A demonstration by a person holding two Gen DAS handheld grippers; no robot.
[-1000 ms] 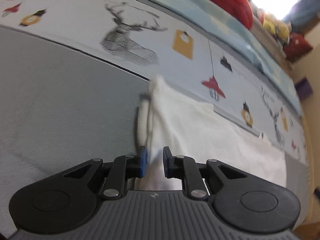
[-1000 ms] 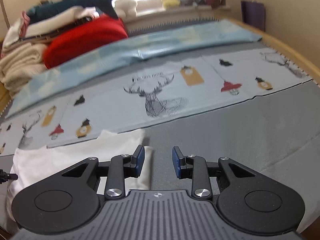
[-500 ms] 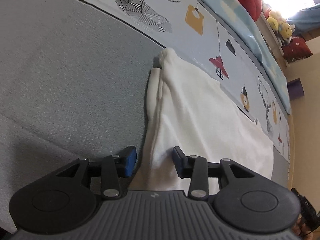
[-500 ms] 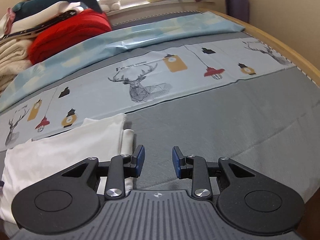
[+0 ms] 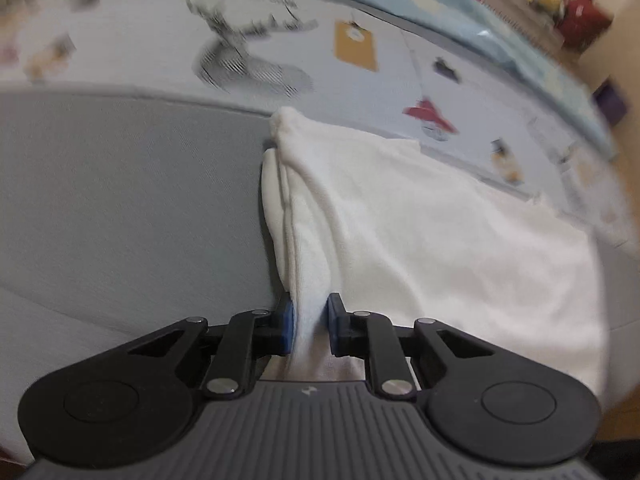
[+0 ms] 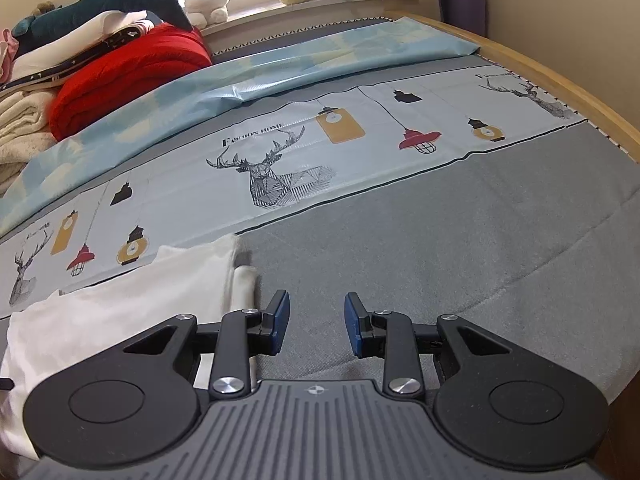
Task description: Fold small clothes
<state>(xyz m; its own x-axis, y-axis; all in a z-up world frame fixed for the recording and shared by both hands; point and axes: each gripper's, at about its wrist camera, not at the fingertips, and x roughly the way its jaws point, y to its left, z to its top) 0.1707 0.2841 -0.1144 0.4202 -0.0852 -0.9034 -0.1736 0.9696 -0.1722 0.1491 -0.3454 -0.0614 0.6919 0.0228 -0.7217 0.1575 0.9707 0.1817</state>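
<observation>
White garment (image 5: pixel 420 232) pinched at its bunched edge between the blue pads of the left gripper (image 5: pixel 310 326); black fingers, ribbed grey body behind. Plain grey bed cover (image 6: pixel 460 248) under and ahead of the parted blue pads of the right gripper (image 6: pixel 316 322). Farther ahead, pale printed sheet (image 6: pixel 360 148): black line-drawn deer, mustard, red and black lamps. Beyond that, light blue patchy cloth (image 6: pixel 320 60). Up and left of those jaws, red blanket (image 6: pixel 132 72), cream and white folded textiles (image 6: pixel 20 128), dark teal plush shark (image 6: pixel 120 0).

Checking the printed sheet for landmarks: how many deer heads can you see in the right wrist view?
3: a central deer, a left-edge deer, and a far-right deer near the bed rail.
</observation>
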